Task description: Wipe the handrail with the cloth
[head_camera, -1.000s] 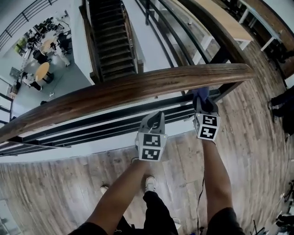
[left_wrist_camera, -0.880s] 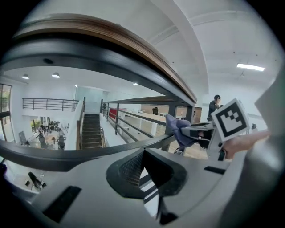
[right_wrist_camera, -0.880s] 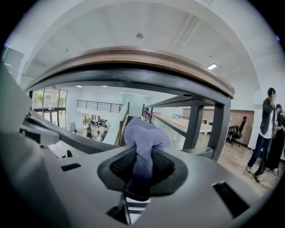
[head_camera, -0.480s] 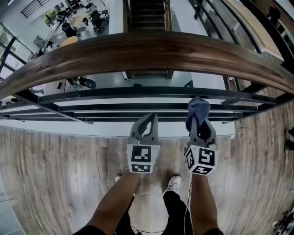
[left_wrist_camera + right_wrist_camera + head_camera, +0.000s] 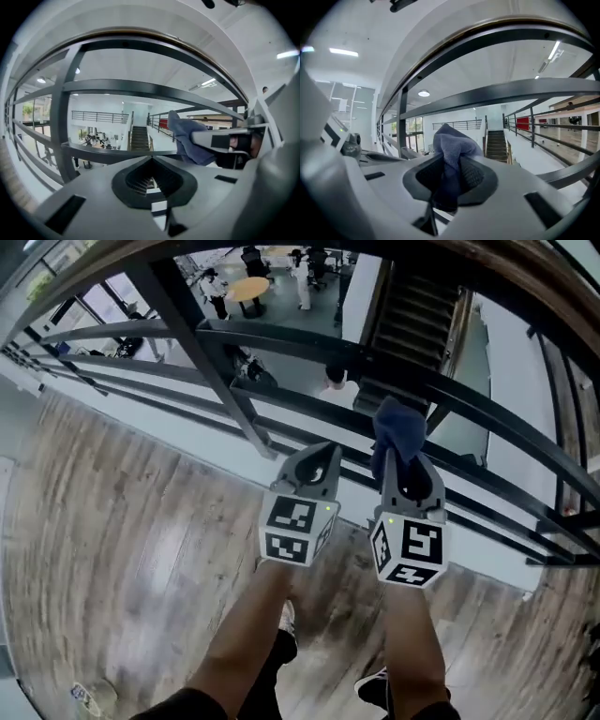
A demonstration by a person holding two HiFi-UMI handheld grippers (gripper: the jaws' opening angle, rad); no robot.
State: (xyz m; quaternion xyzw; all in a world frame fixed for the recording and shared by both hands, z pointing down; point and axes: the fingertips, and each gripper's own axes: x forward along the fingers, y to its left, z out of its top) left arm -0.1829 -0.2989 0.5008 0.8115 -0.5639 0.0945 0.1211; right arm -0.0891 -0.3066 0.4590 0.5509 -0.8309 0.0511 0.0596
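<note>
Soft, fuzzy blue-grey cloth (image 5: 451,140), nipped in matt grey plastic right tongs (image 5: 450,176) with ribbed black pads (image 5: 476,176). Dark, smooth painted metal for the railing bars (image 5: 208,362). Grained wood planks with a dull sheen for the floor (image 5: 122,549).

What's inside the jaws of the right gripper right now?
A bunched blue cloth, pinched between the pads of the right gripper, with its top poking out past the tips. How far its lower end runs down between the jaws cannot be seen; the pads cover it.
</note>
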